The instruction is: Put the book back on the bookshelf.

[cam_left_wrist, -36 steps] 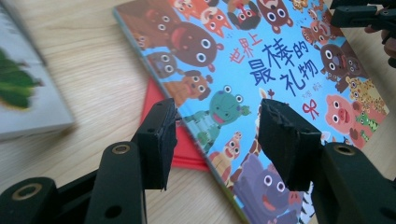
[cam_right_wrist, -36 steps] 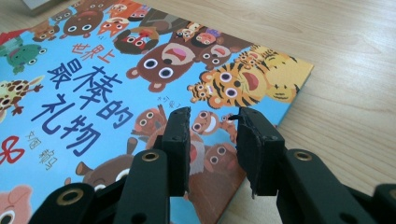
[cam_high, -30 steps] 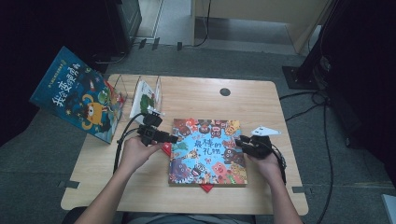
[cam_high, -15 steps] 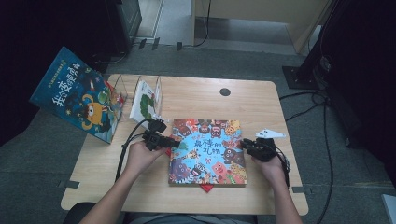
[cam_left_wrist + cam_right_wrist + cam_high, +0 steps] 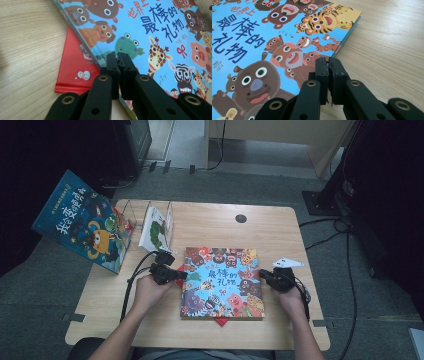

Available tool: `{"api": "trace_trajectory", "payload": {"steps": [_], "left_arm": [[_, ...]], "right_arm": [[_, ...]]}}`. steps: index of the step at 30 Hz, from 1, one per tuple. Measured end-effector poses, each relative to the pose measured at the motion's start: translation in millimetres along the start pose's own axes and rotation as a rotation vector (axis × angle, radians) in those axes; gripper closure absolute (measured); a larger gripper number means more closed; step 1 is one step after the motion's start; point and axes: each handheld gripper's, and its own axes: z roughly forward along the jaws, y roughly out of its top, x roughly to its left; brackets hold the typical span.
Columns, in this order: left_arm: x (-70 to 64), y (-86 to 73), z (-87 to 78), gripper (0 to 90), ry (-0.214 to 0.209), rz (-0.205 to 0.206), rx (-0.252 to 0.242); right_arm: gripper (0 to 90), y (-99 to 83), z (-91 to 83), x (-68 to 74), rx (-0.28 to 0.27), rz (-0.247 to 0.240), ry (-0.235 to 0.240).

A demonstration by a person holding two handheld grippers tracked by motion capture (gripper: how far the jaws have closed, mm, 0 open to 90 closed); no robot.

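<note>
High view: light wooden table (image 5: 210, 227) fills the centre of frame. Colourful animal-cover picture book (image 5: 222, 282) lies flat at mid frame, on top of a red book (image 5: 72, 67) peeking out below-left in the left gripper view. Blue monster-cover book (image 5: 82, 227) leans at upper left. Left gripper (image 5: 183, 275) at the colourful book's left edge, jaws pressed together. Right gripper (image 5: 261, 273) at its right edge, jaws together too; cannot tell if either pinches the cover.
</note>
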Motion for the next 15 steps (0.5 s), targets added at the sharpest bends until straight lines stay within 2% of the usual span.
{"api": "trace_trajectory", "payload": {"steps": [7,12,15], "left_arm": [[6.8,-8.2,0.2,90.0,-0.006,-0.028,0.01],[5.3,-12.5,1.2,90.0,0.018,-0.017,0.022],[6.7,-16.8,1.1,90.0,0.005,-0.036,0.015]], "right_arm": [[89.4,1.7,1.1,0.3,0.006,0.001,0.005],[89.9,3.1,2.1,0.1,0.008,0.003,0.0],[90.0,4.8,3.1,-1.1,0.013,0.009,0.004]]}}
